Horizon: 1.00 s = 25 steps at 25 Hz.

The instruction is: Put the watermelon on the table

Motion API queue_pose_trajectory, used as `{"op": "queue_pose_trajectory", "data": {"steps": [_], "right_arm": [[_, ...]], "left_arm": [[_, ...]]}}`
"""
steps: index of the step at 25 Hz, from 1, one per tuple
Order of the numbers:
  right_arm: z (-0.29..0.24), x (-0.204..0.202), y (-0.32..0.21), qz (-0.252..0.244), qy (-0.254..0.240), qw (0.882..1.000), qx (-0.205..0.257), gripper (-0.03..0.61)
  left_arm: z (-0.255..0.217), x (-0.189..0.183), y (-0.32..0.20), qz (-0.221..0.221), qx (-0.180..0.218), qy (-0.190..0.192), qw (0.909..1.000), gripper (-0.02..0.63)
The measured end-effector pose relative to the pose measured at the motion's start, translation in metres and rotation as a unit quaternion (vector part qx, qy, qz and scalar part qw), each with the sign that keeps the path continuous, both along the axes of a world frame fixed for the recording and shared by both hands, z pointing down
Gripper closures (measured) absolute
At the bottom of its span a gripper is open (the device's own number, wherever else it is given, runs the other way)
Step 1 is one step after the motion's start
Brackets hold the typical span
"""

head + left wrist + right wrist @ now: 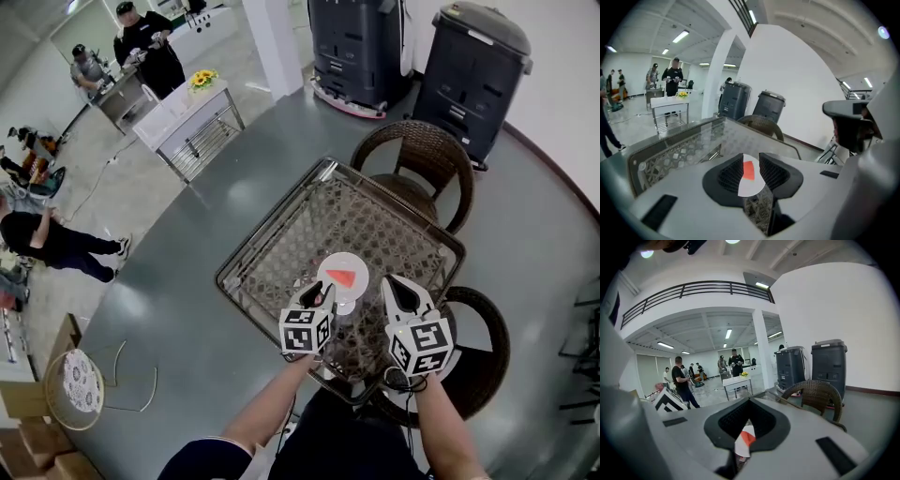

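Note:
A red watermelon slice [341, 277] lies on a small white plate [350, 262] on the glass-topped wicker table [272, 221], near its front edge. My left gripper [322, 292] hovers just left of the plate, open; in the left gripper view the slice [748, 170] and plate [751, 188] show through the gap between the jaws, untouched. My right gripper [397, 287] hangs just right of the plate, its tips together with nothing between them. In the right gripper view the slice [747, 438] shows below the closed tips [749, 402].
Two wicker chairs stand at the table, one behind [422, 161] and one at the right front [480, 349]. Two dark bins [361, 45] [473, 67] stand at the back wall. A white side table with flowers [187, 108] and several people are far left.

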State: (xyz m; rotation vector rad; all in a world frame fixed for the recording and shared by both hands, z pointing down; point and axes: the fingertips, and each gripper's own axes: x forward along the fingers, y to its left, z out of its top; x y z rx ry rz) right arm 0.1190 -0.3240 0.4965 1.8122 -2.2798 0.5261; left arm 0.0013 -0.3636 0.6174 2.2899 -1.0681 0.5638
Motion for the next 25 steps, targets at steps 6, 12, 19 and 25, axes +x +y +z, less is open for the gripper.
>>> {"op": "queue_pose_trajectory", "data": {"steps": [6,12,19,25], "right_arm": [[-0.008,-0.014,0.0,-0.009,-0.016,1.0,0.018,0.577],[-0.015,-0.022,0.007,-0.015,-0.031,0.999,0.032,0.577],[-0.033,-0.043,0.019,-0.042,-0.031,0.997,0.057,0.577],[-0.05,-0.047,0.026,-0.06,-0.033,0.995,0.071,0.577]], "left_arm": [[-0.058,0.009,0.019,0.055,0.088,0.005,0.9946,0.597],[-0.109,0.014,0.035,0.09,0.138,0.036,0.9857,0.607],[-0.146,0.017,0.058,0.124,0.167,0.063,0.9761,0.607],[-0.16,0.02,0.068,0.123,0.159,0.089,0.9754,0.607]]}}
